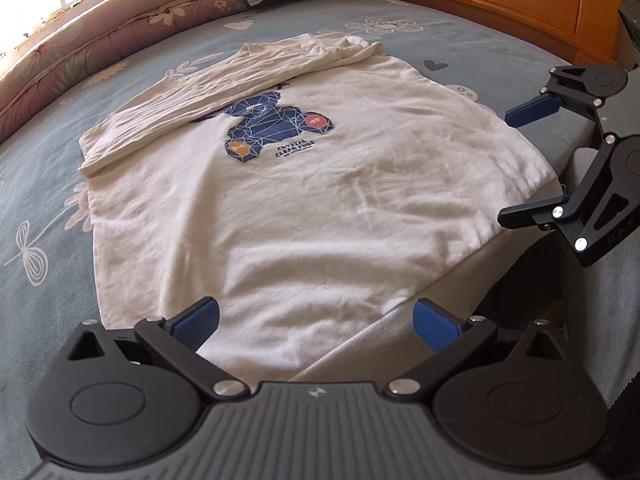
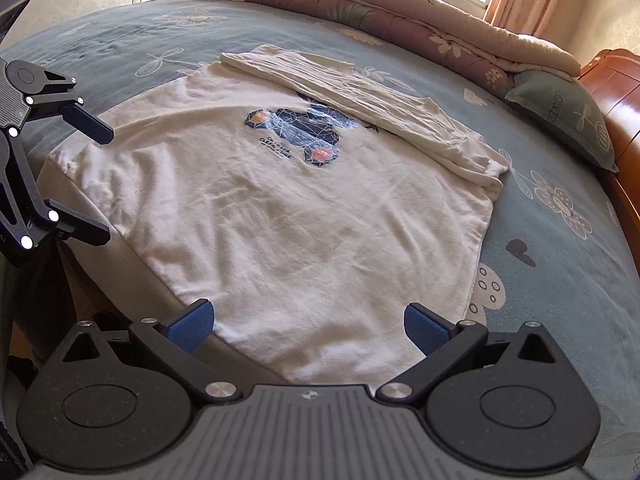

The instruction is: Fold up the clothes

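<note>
- On the bed (image 1: 460,52), spread over the blue-grey flowered sheet, lies the white T-shirt (image 1: 304,200), print side up; its hem hangs just over the near mattress edge.
- One side is already folded inward: a sleeve-and-side panel (image 1: 224,84) lies as a long band across the far part of the shirt, touching the top of the bear print (image 1: 276,128).
- Left tool (image 1: 316,322): jaws apart, holding nothing, hovering over the hem near one corner.
- Right tool (image 2: 308,322): jaws apart, empty, over the hem toward the other corner. Each tool also shows at the edge of the other's view, open there as well.
- Judgement: the step in hand is taking the near edge for the next fold; side fold on the other flank looks not yet done.
- To do it well: bring each tool down on a single corner of the hem, catch both cloth layers, close fully before lifting.
- Lift both corners level and together, so the fabric stays taut and the folded band does not slide off.
- Risk: the hem overhangs the mattress; a shallow pinch could drag the whole shirt toward me.
- Containers: none in view. A rolled quilt (image 2: 400,12) and a green pillow (image 2: 568,112) sit at the far side, well apart from the shirt.
</note>
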